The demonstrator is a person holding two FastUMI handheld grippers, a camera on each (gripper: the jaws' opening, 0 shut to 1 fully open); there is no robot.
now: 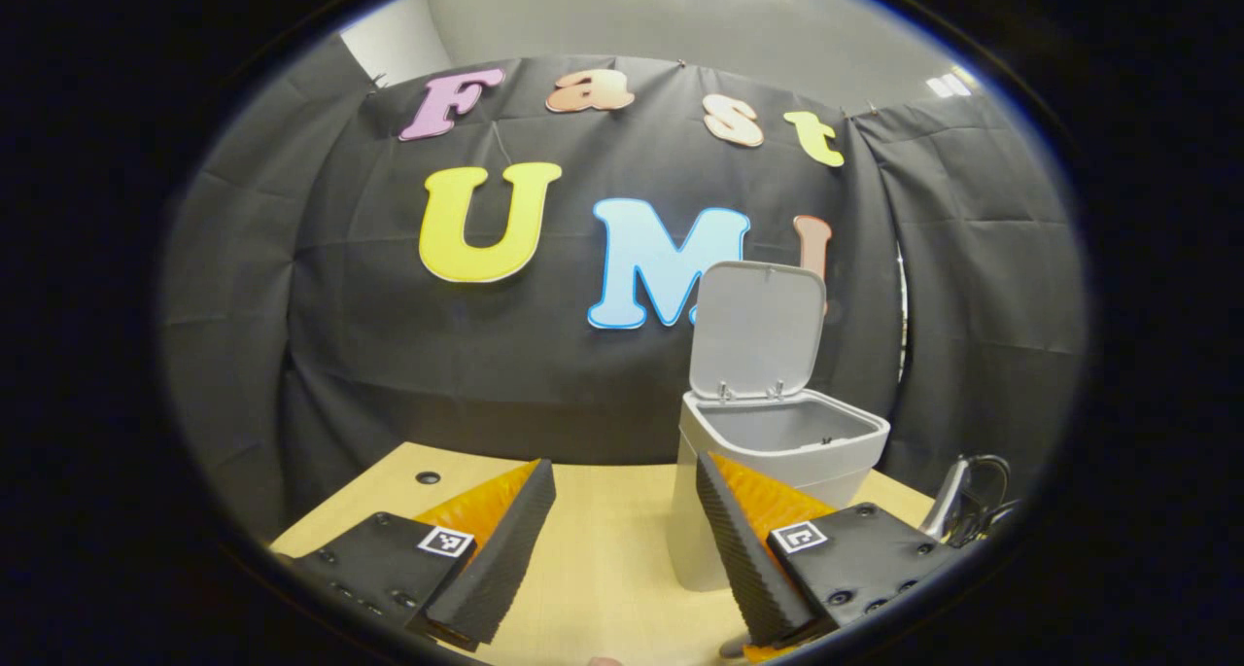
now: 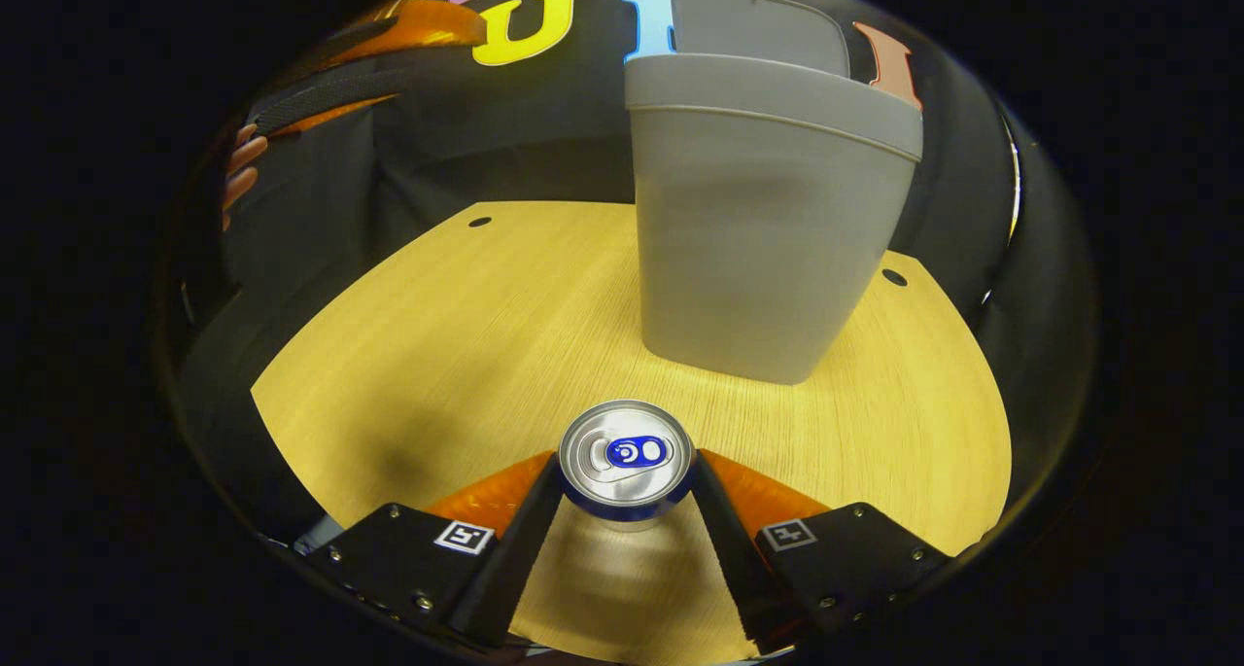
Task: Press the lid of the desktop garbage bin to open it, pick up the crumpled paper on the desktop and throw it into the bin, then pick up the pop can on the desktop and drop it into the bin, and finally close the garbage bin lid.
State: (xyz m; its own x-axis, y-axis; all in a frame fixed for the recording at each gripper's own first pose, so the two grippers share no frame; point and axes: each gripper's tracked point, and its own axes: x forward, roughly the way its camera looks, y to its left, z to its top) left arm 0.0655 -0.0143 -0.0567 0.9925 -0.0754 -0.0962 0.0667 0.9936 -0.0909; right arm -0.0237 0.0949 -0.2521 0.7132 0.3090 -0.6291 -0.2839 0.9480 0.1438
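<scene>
My right gripper [image 2: 627, 496] is clamping the can [image 2: 627, 464]; my left gripper [image 1: 622, 549] is hanging wide open with nothing in it.
In the right gripper view, both fingers are pressing the can's sides, the can upright over the table [image 2: 437, 355], the bin [image 2: 768, 219] standing just beyond. In the left gripper view, the bin [image 1: 777, 442] is sitting behind my right-hand finger, its lid [image 1: 758, 331] standing up open.
</scene>
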